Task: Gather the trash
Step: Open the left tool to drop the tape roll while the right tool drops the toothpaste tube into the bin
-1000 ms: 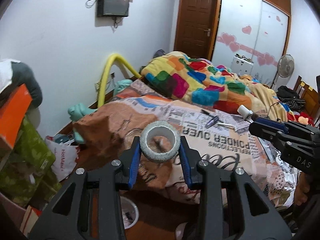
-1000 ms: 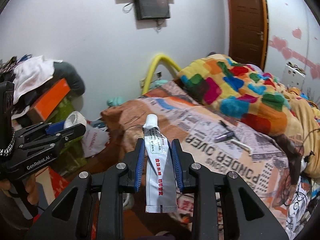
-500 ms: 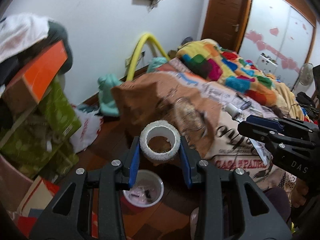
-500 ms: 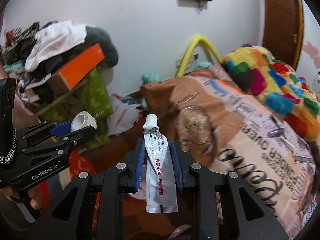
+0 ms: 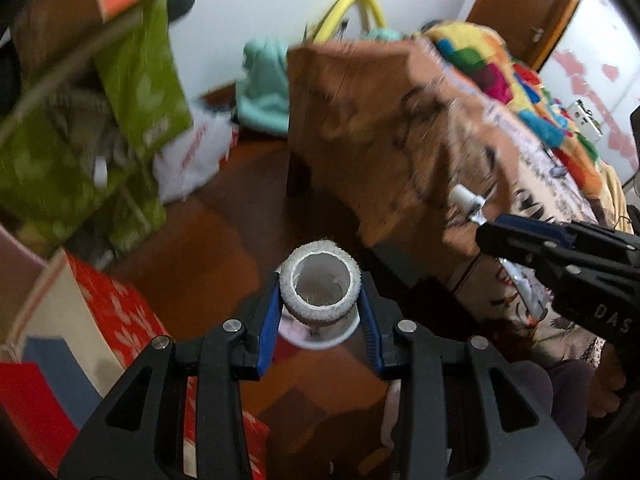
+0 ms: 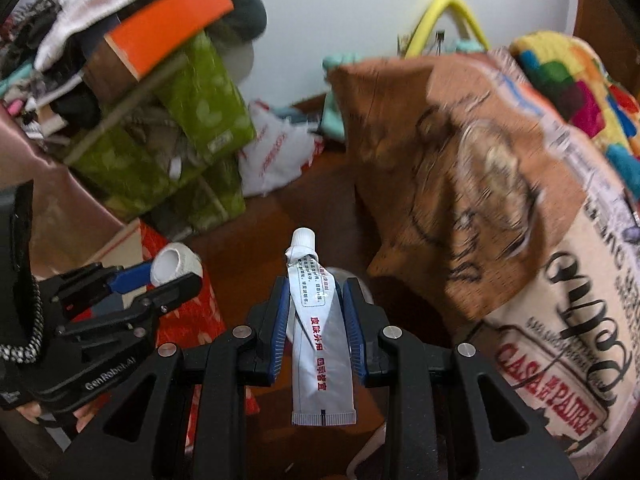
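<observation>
My left gripper (image 5: 320, 304) is shut on a white tape roll (image 5: 320, 286), held above a red trash bin with a white rim (image 5: 320, 338) on the wooden floor. The roll also shows in the right wrist view (image 6: 176, 268), held by the left gripper (image 6: 160, 278). My right gripper (image 6: 314, 312) is shut on a silver ointment tube (image 6: 318, 336) with a white cap, pointing up. The tube's cap shows in the left wrist view (image 5: 466, 198), at the tip of the right gripper (image 5: 496, 232). The bin rim (image 6: 362, 282) peeks out behind the tube.
The bed with a printed cover (image 6: 520, 216) fills the right. Green boxes (image 6: 180, 128), an orange box (image 6: 168, 28) and clothes pile up at the left. A red patterned box (image 5: 108, 320) lies on the floor next to the bin. A white plastic bag (image 6: 272, 152) lies by the wall.
Both grippers have swung down and left from the bed towards the floor. The bin now sits directly under the tape roll. Both holds are unchanged.
</observation>
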A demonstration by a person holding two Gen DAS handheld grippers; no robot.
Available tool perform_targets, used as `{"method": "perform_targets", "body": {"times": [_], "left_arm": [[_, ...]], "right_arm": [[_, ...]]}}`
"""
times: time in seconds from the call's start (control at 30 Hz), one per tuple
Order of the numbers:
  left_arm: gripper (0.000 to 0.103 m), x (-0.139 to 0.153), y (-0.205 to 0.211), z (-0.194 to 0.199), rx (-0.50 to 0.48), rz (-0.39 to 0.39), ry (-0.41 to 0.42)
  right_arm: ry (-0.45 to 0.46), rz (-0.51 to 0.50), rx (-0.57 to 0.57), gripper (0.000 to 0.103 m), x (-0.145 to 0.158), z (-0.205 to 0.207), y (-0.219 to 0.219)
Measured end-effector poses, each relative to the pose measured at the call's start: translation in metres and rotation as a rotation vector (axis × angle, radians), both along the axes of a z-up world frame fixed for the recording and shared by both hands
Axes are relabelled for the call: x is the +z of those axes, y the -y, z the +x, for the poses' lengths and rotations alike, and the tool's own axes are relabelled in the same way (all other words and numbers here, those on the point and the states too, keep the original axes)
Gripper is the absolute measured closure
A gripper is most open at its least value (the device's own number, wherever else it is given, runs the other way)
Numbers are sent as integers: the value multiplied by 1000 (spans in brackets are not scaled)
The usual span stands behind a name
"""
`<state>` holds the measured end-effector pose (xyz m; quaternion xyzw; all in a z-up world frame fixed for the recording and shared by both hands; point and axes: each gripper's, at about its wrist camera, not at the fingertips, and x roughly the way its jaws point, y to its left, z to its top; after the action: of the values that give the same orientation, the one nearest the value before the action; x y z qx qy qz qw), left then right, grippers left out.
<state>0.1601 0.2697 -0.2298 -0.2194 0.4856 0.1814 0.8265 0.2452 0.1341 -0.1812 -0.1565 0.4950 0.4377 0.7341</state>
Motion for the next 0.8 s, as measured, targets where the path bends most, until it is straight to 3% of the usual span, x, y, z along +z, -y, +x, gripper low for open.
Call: {"method": "perform_targets", "body": {"times": [0.2, 0.37, 0.53, 0.67, 0.8], "left_arm": [[67, -56, -8, 3, 39, -109, -99], [67, -81, -12, 10, 54, -151, -139], [67, -84, -13, 23, 57, -167, -137], [63, -81, -15, 30, 59, -147, -167], [62, -78, -14, 29, 47, -144, -166]], "right_arm": [[-85, -72, 4, 78, -36, 7, -22], [-148, -101, -14, 78, -56, 18, -34], [-133, -108, -6, 76, -56, 21, -42], [-176, -101, -4, 74, -56, 24, -40], [-130, -115, 17, 71, -52, 19, -37]]}}
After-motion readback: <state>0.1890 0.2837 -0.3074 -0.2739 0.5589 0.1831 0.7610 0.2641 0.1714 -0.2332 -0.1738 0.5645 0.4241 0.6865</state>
